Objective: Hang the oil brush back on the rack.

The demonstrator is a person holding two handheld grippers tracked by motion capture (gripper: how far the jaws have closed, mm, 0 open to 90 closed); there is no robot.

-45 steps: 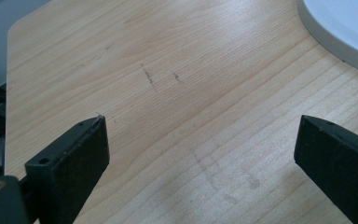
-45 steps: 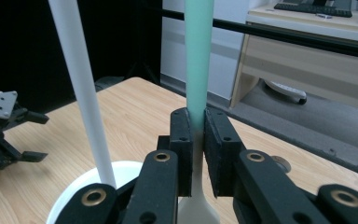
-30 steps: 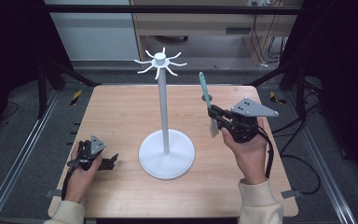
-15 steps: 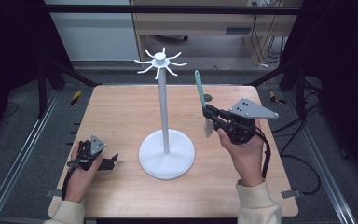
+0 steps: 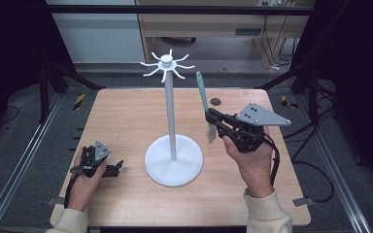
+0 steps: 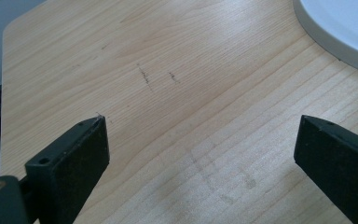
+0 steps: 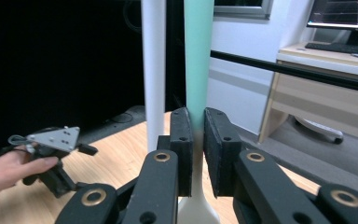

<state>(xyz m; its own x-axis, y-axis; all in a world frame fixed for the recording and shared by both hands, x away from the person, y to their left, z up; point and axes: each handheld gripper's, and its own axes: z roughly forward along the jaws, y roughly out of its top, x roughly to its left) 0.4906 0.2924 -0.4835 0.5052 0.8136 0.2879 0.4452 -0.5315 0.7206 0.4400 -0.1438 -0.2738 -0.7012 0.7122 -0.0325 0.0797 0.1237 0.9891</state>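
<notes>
A white hook stand [image 5: 173, 145] is seen at the centre of the wooden table [image 5: 126, 116]. Just beside its pole, a teal-handled utensil [image 5: 203, 97] is held upright, clamped by the right gripper [image 5: 212, 121]. The left gripper [image 5: 111, 167] is rested on the table, jaws spread. A desk [image 7: 326, 70] is visible behind.

**Where my three cameras sit**

High view: fixed above my side, facing forward and down, taking in the whole table [image 5: 126, 116] from far off. Left gripper view: low, close over the wood, looking toward the stand base [image 6: 345, 32]; shares table and base with the high view. Right gripper view: held higher, facing level across the table past the stand pole [image 7: 154, 65], toward my left gripper [image 7: 51, 154].
</notes>
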